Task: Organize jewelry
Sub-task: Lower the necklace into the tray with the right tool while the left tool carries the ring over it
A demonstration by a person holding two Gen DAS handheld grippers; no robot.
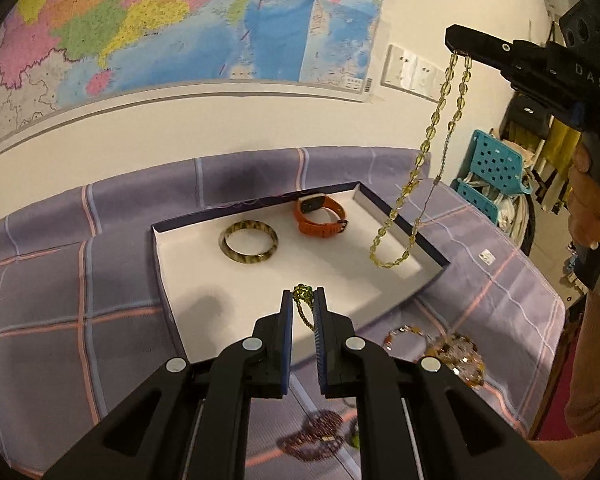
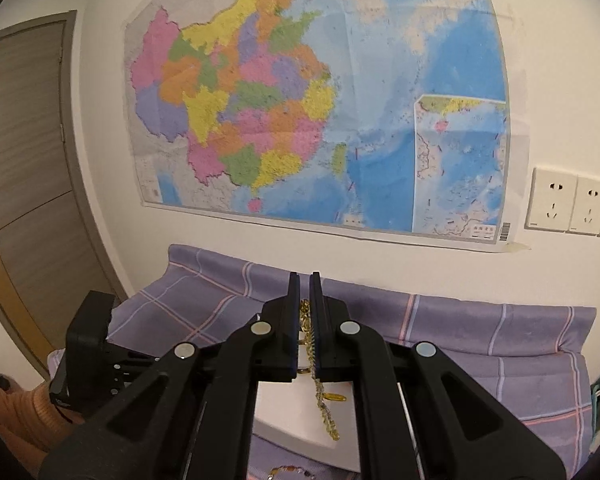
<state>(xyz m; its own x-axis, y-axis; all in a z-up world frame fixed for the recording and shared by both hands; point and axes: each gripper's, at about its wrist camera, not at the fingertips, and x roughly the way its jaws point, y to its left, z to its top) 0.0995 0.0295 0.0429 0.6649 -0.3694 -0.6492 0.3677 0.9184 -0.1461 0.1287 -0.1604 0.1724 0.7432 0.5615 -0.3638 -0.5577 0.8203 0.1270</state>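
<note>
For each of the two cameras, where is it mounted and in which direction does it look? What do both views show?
Left wrist: sits on the left gripper, looking down along its fingers at the white tray on the purple cloth; the right gripper and right hand show.
Right wrist: sits on the right gripper, held higher, facing the wall map; the other gripper's body shows lower left.
Shared: the yellow bead necklace, map, cloth, tray.
</note>
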